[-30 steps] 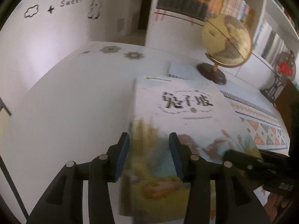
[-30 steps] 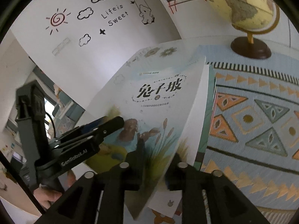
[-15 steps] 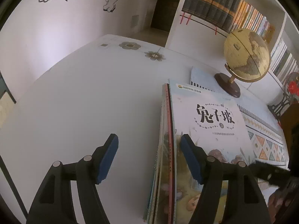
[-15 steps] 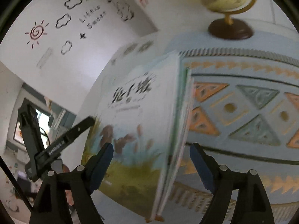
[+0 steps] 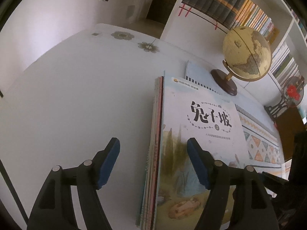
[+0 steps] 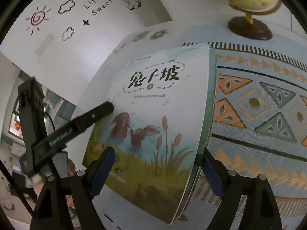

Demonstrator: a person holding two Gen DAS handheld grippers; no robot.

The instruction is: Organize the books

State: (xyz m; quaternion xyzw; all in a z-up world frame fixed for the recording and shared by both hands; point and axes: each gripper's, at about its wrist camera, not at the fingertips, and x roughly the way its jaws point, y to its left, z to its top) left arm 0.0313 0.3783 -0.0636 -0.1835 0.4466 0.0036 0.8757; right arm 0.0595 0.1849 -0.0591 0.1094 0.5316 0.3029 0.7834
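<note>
A stack of thin picture books [image 5: 199, 138] lies on the white table, its top cover showing rabbits and reeds [image 6: 153, 115]. The spines [image 5: 156, 153] face left. My left gripper [image 5: 153, 164] is open, its fingers straddling the stack's left edge without touching. My right gripper [image 6: 159, 172] is open, its blue pads on either side of the stack's near end, holding nothing. The left gripper's body [image 6: 57, 136] shows at the left of the right wrist view.
A globe on a dark wooden base [image 5: 247, 57] stands behind the books. A patterned mat [image 6: 259, 103] lies under and right of the stack. White table surface [image 5: 76, 95] spreads to the left. Bookshelves [image 5: 230, 5] line the back wall.
Both grippers let go of the books and opened wide. The stack, held tilted before, now lies flat on the table with both grippers drawn back a little.
</note>
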